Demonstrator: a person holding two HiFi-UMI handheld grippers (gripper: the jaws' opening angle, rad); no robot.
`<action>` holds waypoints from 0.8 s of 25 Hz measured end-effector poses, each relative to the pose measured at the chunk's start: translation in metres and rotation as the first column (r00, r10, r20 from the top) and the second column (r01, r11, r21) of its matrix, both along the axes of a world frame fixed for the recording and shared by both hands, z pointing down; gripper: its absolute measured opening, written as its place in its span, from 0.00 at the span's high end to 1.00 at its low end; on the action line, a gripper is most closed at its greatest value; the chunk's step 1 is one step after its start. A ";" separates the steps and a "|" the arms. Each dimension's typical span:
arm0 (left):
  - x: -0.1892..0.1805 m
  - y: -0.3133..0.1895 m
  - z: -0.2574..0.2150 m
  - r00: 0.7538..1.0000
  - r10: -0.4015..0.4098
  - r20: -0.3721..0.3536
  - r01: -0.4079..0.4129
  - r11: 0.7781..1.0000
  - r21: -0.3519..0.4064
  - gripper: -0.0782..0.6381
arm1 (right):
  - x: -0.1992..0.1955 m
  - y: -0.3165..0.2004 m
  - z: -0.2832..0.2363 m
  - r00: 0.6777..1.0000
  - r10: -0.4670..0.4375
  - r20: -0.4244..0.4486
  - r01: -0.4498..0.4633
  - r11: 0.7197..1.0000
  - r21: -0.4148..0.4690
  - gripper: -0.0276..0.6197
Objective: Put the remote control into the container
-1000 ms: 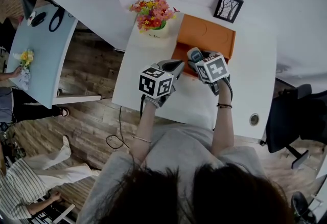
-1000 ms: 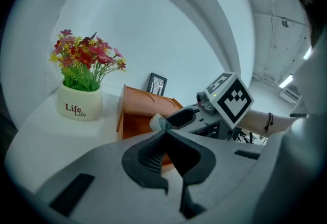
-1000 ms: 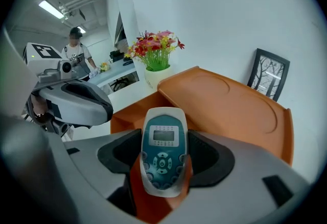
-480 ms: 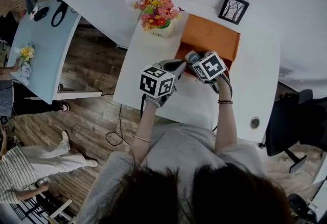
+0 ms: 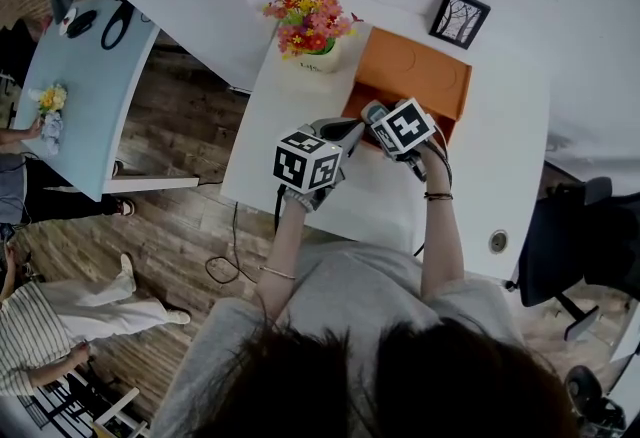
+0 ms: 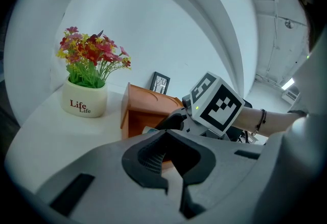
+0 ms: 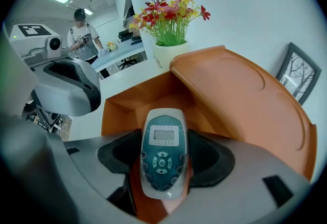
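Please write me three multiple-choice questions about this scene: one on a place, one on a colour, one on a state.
1. Where does the flower pot stand?
A. left of the box
B. inside the box
C. on top of the box

2. What colour is the box?
A. blue
B. orange
C. black

3. What are the right tongs doing?
A. standing open and empty
B. gripping the remote
C. staying out of view

Answers:
1 A: in the head view the pot stands on the table, at the box's left side.
2 B: both gripper views show the box orange.
3 B: the right gripper view shows the remote clamped between the pads, over the open box.
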State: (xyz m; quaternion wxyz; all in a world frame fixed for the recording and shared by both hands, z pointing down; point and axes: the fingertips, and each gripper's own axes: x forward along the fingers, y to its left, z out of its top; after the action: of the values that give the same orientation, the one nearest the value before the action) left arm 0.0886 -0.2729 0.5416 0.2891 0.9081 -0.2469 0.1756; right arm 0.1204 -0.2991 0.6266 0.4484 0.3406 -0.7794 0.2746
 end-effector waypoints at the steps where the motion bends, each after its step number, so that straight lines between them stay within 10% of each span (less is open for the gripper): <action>1: 0.000 0.000 0.000 1.000 -0.001 0.000 0.001 1.000 0.001 0.89 | 0.000 0.000 0.000 1.000 -0.001 -0.010 0.001 1.000 0.002 0.52; 20: -0.006 0.003 -0.003 1.000 -0.003 -0.005 0.003 1.000 0.003 0.89 | -0.002 -0.004 -0.004 0.997 0.082 0.001 -0.082 0.995 0.063 0.48</action>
State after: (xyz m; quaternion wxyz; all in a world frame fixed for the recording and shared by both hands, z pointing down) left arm 0.0830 -0.2701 0.5385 0.2886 0.9087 -0.2475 0.1724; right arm 0.1181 -0.3027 0.6224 0.4264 0.3864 -0.7727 0.2680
